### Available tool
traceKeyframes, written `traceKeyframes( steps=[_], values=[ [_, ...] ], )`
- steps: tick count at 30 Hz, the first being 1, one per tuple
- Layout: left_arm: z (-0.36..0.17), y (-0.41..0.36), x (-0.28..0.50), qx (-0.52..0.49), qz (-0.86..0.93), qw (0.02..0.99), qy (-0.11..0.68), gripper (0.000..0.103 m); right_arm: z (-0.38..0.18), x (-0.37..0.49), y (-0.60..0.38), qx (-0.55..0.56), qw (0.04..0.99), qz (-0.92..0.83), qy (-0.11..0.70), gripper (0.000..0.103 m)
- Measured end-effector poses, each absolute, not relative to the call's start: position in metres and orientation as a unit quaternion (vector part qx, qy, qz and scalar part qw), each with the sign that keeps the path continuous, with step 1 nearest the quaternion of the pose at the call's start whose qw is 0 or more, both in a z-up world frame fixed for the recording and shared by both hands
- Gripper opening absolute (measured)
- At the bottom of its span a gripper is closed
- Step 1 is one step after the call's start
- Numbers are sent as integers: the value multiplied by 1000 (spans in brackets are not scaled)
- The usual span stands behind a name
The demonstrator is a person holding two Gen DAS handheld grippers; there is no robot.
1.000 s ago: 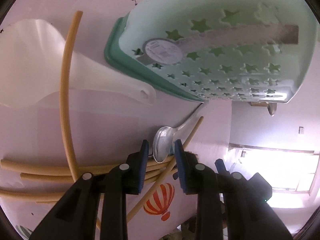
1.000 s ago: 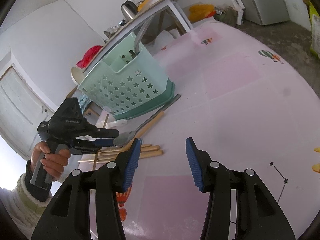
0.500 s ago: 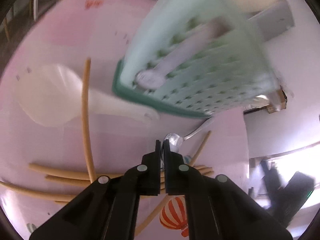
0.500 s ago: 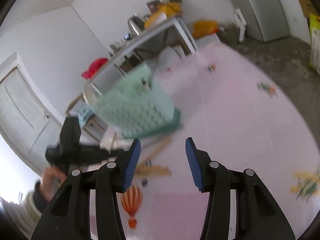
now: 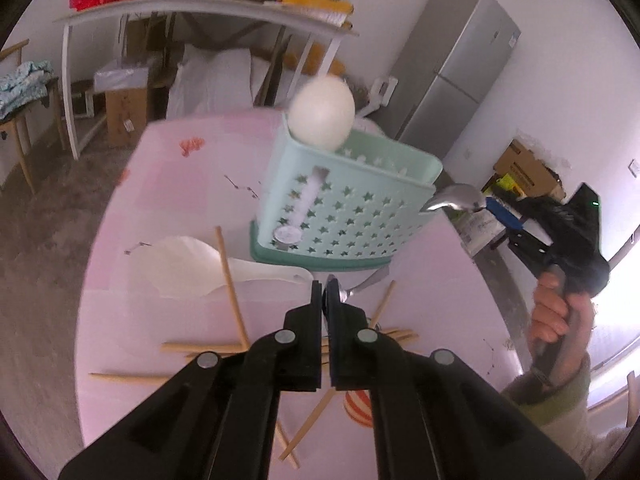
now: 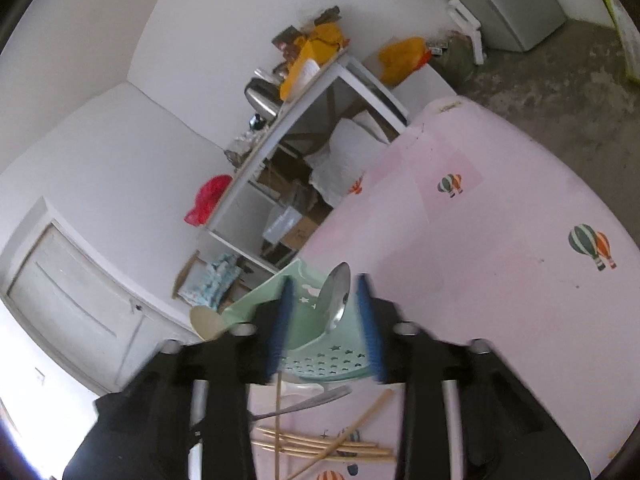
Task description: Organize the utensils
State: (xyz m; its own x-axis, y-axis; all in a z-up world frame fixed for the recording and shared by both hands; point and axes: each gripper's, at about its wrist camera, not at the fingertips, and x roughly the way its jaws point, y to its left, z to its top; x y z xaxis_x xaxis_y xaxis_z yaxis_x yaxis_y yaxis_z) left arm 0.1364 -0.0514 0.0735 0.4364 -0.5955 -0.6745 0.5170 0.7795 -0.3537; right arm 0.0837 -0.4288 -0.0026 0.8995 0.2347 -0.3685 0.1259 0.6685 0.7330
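- Left wrist view, far left to centre: a white plastic scoop (image 5: 180, 266) lies flat on the pink table (image 5: 168, 184), with one loose chopstick (image 5: 231, 286) crossing its handle and more chopsticks (image 5: 200, 347) scattered along the lower part of the frame.
- Bottom centre of that view: the left gripper (image 5: 323, 290) has its jaws pressed almost together on the bowl end of a metal spoon (image 5: 347, 293), whose handle runs off toward the foot of the basket.
- Just above centre: a mint green basket (image 5: 348, 216) with star holes stands upright on the table; a white ladle (image 5: 322, 114) pokes up out of its left end.
- Right of the basket's rim: a second metal spoon (image 5: 460, 196) sticks out at the corner, with the right gripper (image 5: 500, 210) just beside it, held in a hand (image 5: 558, 316) at the right edge.
- Right wrist view, lower centre: the right gripper's blue pads (image 6: 282, 320) stand wide apart either side of that spoon's bowl, not touching it; the basket sits just beneath.
- Bottom of that view: the gripped spoon and the chopstick pile lie on the table below the basket.
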Motion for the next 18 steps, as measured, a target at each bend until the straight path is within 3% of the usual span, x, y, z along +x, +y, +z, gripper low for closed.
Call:
traceKeyframes(
  steps=[8, 11, 13, 15, 18],
  values=[
    [72, -22, 126, -89, -327, 852, 399, 2, -5, 78, -428, 421, 880, 18, 219, 2],
    [77, -8, 122, -103, -321, 856, 392, 2, -5, 73, -433, 429, 875, 23, 225, 8],
    [79, 2, 122, -115, -315, 859, 387, 2, 0, 67, -433, 421, 880, 21, 219, 19],
    [81, 15, 122, -129, -306, 862, 383, 2, 11, 53, -432, 401, 892, 4, 207, 37],
    [86, 34, 120, -143, -289, 871, 370, 2, 29, 30, -430, 368, 912, -43, 179, 38]
  ],
)
